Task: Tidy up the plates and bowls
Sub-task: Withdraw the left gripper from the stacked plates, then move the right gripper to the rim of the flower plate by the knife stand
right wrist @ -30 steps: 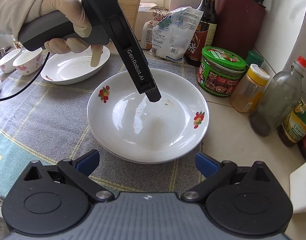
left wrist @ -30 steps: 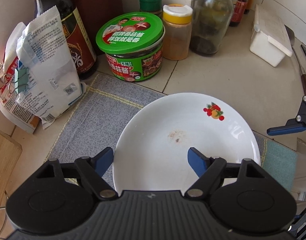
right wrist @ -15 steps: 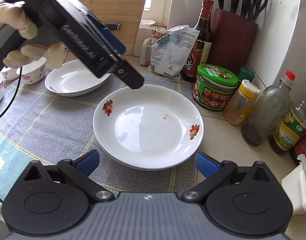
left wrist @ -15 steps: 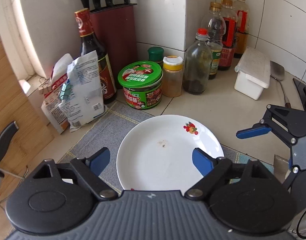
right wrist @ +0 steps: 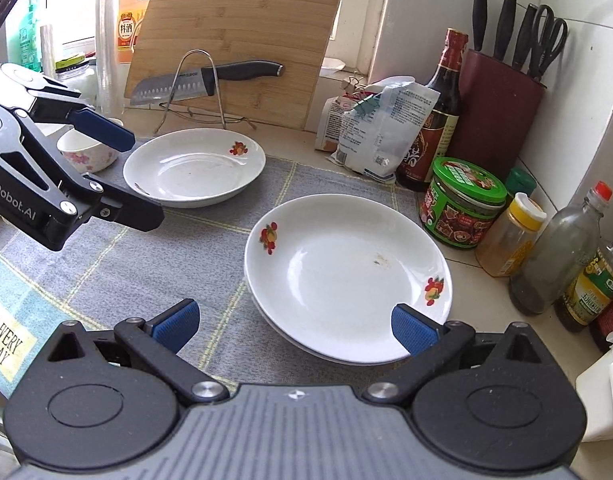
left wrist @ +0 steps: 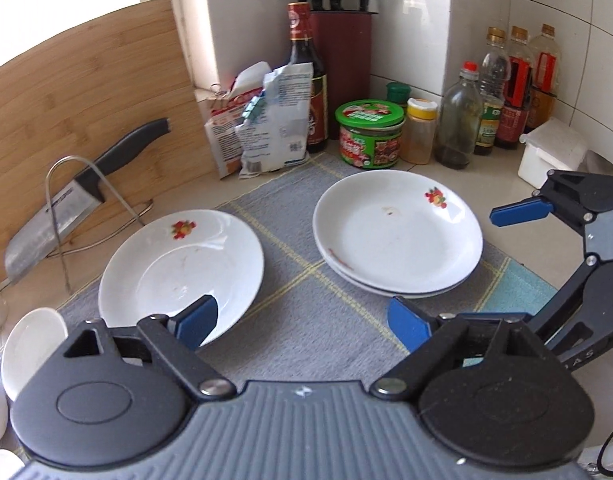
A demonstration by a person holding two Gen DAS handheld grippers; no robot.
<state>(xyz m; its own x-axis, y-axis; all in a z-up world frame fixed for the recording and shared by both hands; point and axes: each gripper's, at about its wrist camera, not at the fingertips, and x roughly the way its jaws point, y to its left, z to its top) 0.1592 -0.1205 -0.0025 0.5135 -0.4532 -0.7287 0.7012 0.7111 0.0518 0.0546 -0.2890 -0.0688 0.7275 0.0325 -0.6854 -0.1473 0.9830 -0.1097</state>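
Note:
Two stacked white plates (left wrist: 398,236) with fruit prints sit on the grey mat; they also show in the right wrist view (right wrist: 346,276). A single white plate (left wrist: 178,264) lies to their left, also in the right wrist view (right wrist: 194,168). My left gripper (left wrist: 302,322) is open and empty above the mat, between the single plate and the stack. My right gripper (right wrist: 292,324) is open and empty at the near edge of the stack. A small flowered bowl (right wrist: 88,152) stands left of the single plate, and a white bowl rim (left wrist: 30,348) shows at the far left.
A green-lidded jar (left wrist: 370,134), a spice shaker, several bottles, a knife block and a bag (left wrist: 270,120) line the back wall. A wooden board (right wrist: 234,40) leans behind a knife on a wire rack (right wrist: 202,84). A white box (left wrist: 550,156) sits at the right.
My left gripper has pulled back and up away from the stacked plates and swung left, so the single plate now shows. My right gripper has backed off slightly.

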